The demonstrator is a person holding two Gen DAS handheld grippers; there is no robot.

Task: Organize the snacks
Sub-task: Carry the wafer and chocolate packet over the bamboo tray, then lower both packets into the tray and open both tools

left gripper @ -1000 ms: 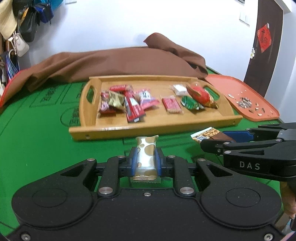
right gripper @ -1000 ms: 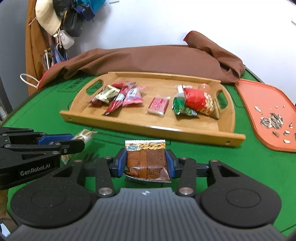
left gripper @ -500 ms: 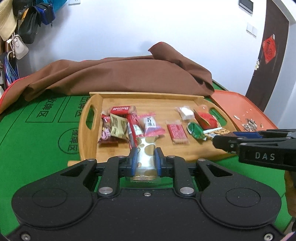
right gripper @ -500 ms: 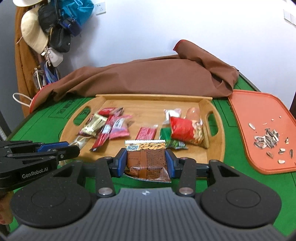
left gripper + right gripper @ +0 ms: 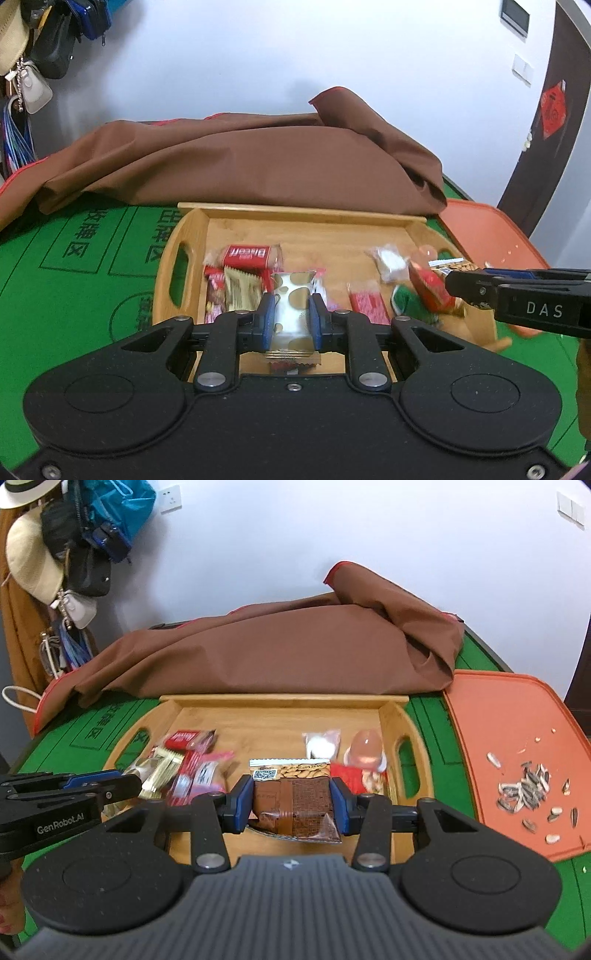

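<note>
The left gripper (image 5: 291, 319) had its blue fingers (image 5: 266, 321) closed on a silver wafer bar (image 5: 291, 310) with gold spots, held upright above the near left part of the wooden tray (image 5: 280, 699). The right gripper (image 5: 291, 803) had its fingers (image 5: 240, 803) clamped on a brown almond packet (image 5: 291, 801), held over the near middle of the same tray. Seen from the left wrist, the right gripper (image 5: 452, 286) came in from 3 o'clock; seen from the right wrist, the left gripper (image 5: 138, 781) came in from 9 o'clock, so the two hung side by side over the tray.

The tray sat on a green bench (image 5: 74, 295) printed with dark characters. At its 9 o'clock end lay a huddle of wrapped sweets: a red biscuit pack (image 5: 245, 256), a beige sachet (image 5: 242, 291) and some pink and red wrappers (image 5: 201, 775). At the centre lay a small red packet (image 5: 367, 304). Towards 3 o'clock were a white sweet in clear wrap (image 5: 321, 744), a pink jelly cup (image 5: 365, 746), a green packet (image 5: 404, 304) and a red nut bag (image 5: 430, 286).

Behind the tray, at 12 o'clock, a brown cloth (image 5: 280, 650) lay heaped on the bench. At 3 o'clock an orange board (image 5: 509, 716) carried scattered sunflower seed husks (image 5: 524, 790).
</note>
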